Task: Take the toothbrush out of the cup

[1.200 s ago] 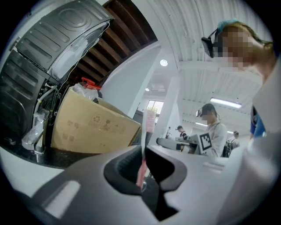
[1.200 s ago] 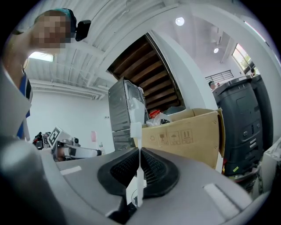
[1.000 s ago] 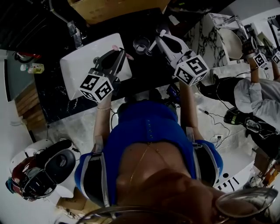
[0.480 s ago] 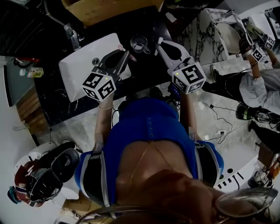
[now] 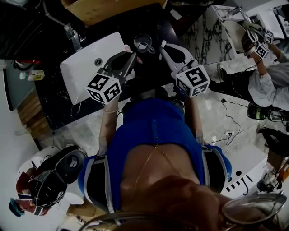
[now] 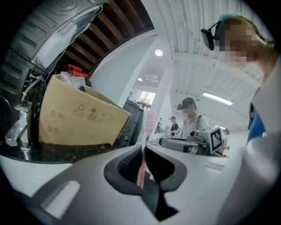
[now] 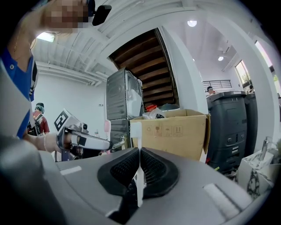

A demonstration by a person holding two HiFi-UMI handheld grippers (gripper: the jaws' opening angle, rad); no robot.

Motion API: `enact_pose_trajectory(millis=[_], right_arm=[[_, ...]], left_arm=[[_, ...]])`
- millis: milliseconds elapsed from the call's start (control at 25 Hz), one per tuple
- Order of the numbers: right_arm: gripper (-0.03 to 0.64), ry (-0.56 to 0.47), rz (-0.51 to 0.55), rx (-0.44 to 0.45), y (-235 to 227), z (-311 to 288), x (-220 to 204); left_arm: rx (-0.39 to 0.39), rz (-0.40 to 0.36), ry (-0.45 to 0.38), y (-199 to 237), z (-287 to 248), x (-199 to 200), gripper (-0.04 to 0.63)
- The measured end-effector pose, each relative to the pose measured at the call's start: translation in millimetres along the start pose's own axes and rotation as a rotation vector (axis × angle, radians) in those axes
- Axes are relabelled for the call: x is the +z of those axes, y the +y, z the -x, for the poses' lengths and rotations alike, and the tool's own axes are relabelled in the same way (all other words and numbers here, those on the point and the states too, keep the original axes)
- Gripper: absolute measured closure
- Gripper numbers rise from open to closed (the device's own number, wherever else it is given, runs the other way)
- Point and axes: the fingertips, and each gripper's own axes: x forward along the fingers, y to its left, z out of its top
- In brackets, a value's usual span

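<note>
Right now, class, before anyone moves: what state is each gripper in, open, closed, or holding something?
Left gripper: closed on a pink toothbrush.
Right gripper: closed on a white toothbrush.

I stand in a big indoor hall fitted out as a mock bathroom for recording work. A white basin (image 5: 86, 67) with a tap (image 5: 71, 35) sits in a black marble worktop (image 5: 49, 106), but a cardboard box (image 5: 113, 9) stands behind it. Cables (image 5: 233, 121) trail over the pale floor (image 5: 207, 108). Another person (image 5: 266, 88) handles marker-cube tongs (image 5: 261, 49) nearby, under strip lights (image 6: 217, 99).
</note>
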Motion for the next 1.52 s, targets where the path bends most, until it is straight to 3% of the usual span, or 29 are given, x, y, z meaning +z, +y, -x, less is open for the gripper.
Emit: enact_pose_trajectory(millis=[1520], right_arm=[[0.604,-0.003,-0.015,0.010,0.7,-1.8,2.6]], left_arm=[[-0.030,0.012,0.017,-5.4,-6.4,-3.2,0.569]])
